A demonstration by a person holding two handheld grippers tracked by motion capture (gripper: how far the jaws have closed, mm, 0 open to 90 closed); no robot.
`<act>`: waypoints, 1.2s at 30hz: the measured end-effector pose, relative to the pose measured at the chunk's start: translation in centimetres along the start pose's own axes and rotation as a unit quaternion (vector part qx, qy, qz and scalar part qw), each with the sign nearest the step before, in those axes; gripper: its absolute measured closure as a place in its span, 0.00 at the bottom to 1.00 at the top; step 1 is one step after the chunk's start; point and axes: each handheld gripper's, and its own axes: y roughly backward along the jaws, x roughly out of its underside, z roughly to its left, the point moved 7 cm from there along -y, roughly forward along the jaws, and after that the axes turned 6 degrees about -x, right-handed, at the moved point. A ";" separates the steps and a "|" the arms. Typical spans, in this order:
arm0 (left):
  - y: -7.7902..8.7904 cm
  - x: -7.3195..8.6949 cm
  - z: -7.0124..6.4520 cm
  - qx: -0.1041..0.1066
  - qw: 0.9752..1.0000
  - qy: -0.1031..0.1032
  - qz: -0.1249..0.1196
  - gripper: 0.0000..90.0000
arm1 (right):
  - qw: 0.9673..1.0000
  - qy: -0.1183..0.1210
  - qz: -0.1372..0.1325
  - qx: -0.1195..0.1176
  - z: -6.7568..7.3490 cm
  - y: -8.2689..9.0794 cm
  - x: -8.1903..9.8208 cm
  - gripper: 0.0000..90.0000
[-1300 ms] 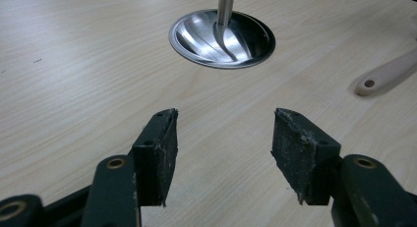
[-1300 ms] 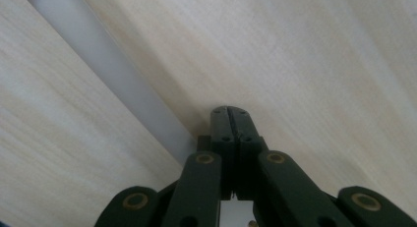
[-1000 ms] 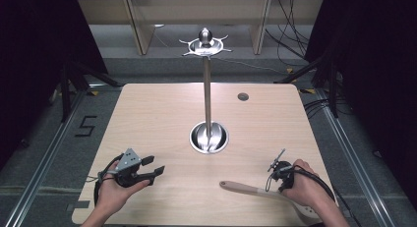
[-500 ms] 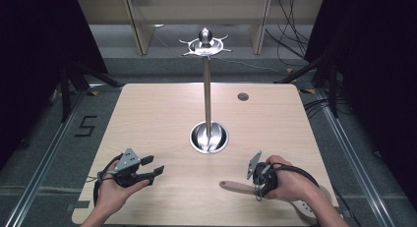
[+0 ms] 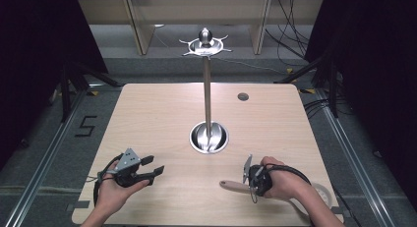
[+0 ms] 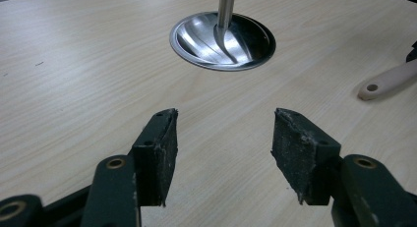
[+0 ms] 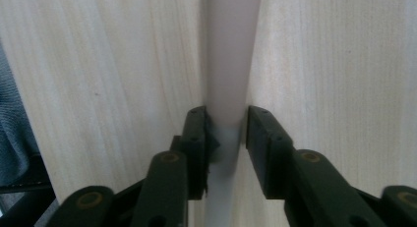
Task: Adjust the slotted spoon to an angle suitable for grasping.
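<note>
Right tool (image 5: 250, 180) grips a pale wooden utensil handle (image 5: 233, 185) lying on the light wooden worktop (image 5: 162, 114) near its front right edge, jaws closed against both sides of the shaft (image 7: 227, 65). Handle's far end beyond the hand is hidden. Left tool (image 5: 147, 169) rests near the front left, jaws wide and empty (image 6: 223, 153), pointing toward the round steel base (image 6: 222, 40) of the upright pole.

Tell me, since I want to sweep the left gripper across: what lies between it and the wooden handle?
Nothing: in the high view, bare tabletop separates the open left gripper from the wooden handle, which the right gripper clamps. The left gripper view agrees.
</note>
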 end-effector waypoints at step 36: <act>-0.2 0.1 0.0 -0.001 1.000 -0.007 0.003 0.47 | 0.947 -0.061 -0.287 0.126 -0.5 7.2 0.2 0.84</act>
